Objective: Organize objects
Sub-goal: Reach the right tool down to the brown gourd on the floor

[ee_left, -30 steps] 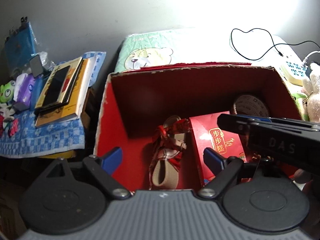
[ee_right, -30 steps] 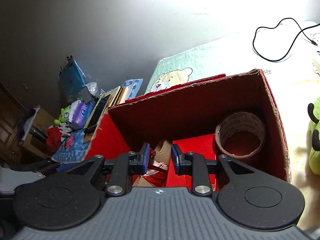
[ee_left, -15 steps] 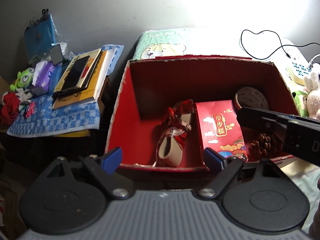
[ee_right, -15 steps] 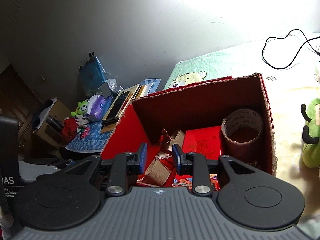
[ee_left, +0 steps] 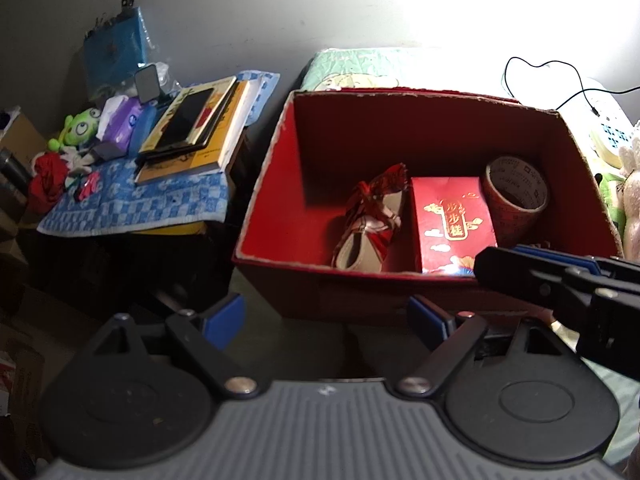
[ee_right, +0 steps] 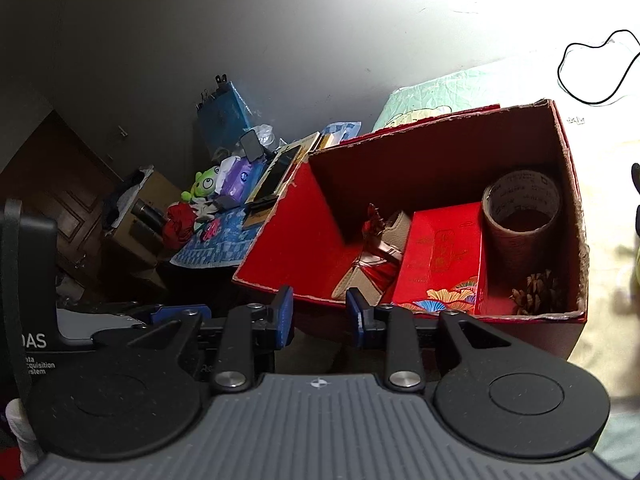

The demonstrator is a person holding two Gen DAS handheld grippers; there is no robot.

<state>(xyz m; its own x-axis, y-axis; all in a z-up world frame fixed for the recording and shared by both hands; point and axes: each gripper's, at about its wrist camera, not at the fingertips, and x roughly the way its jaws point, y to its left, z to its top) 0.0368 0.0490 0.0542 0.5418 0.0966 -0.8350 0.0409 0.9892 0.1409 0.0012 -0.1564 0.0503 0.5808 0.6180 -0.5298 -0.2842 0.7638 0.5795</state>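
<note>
Sitting in the open red cardboard box (ee_left: 264, 184), a small shoe (ee_left: 370, 220), a red gift packet (ee_left: 452, 222) and a tape roll (ee_left: 516, 192) line up from its middle toward its right wall, with a pine cone (ee_right: 536, 292) in the near right corner. The left gripper (ee_left: 326, 318) hangs wide and empty before the near wall; the right gripper (ee_right: 320, 312) is opening, nothing between its jaws.

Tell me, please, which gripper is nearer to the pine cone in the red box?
Right. The right gripper, empty with jaws opening, hangs just outside the box's near wall, close to the pine cone. The left gripper sits further back and further left, wide open.
</note>
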